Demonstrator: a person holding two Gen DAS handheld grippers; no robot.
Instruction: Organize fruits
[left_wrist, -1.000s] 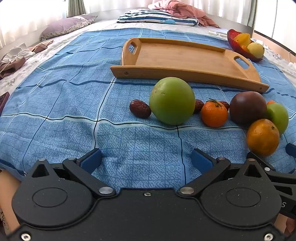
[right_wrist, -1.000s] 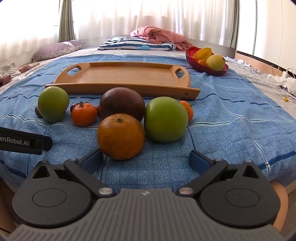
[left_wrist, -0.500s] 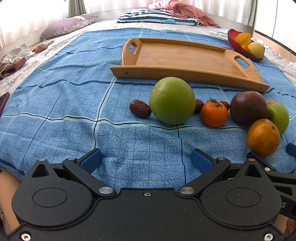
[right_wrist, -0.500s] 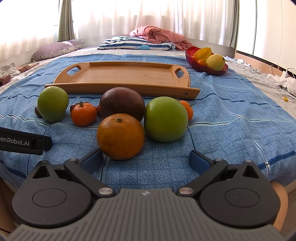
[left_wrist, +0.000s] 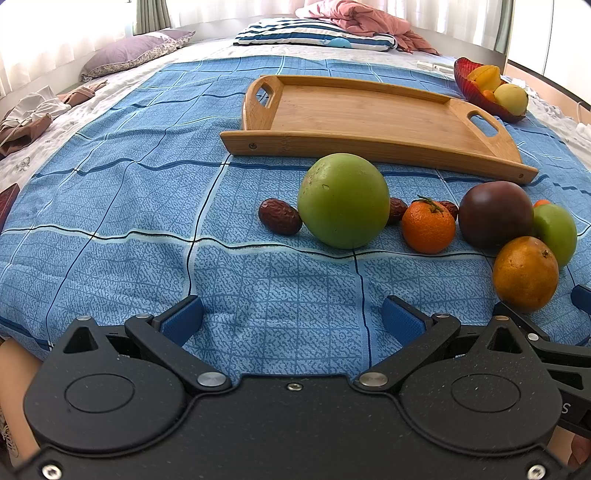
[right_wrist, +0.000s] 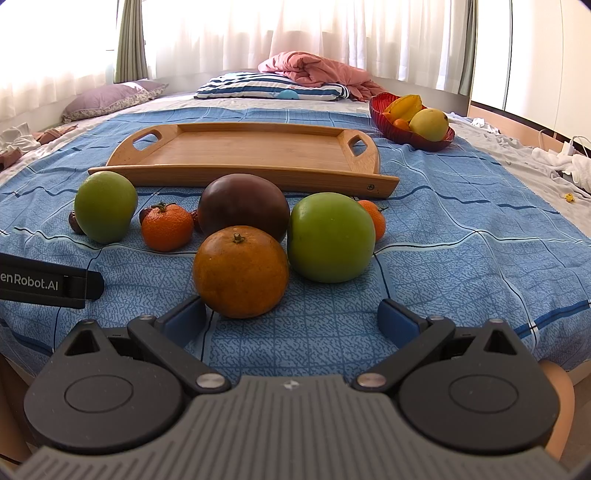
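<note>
Loose fruit lies on a blue checked bedspread in front of an empty wooden tray. In the left wrist view a big green fruit sits ahead, with a red date, a small tangerine, a dark purple fruit, an orange and a second green fruit. My left gripper is open and empty, short of them. My right gripper is open and empty; the orange lies just ahead of its left finger, beside the green fruit and purple fruit.
A red bowl holding yellow fruit stands at the tray's far right. Pillows and a pink blanket lie at the far end of the bed. The left gripper's body shows at the right wrist view's left edge. Clothes lie at both bed sides.
</note>
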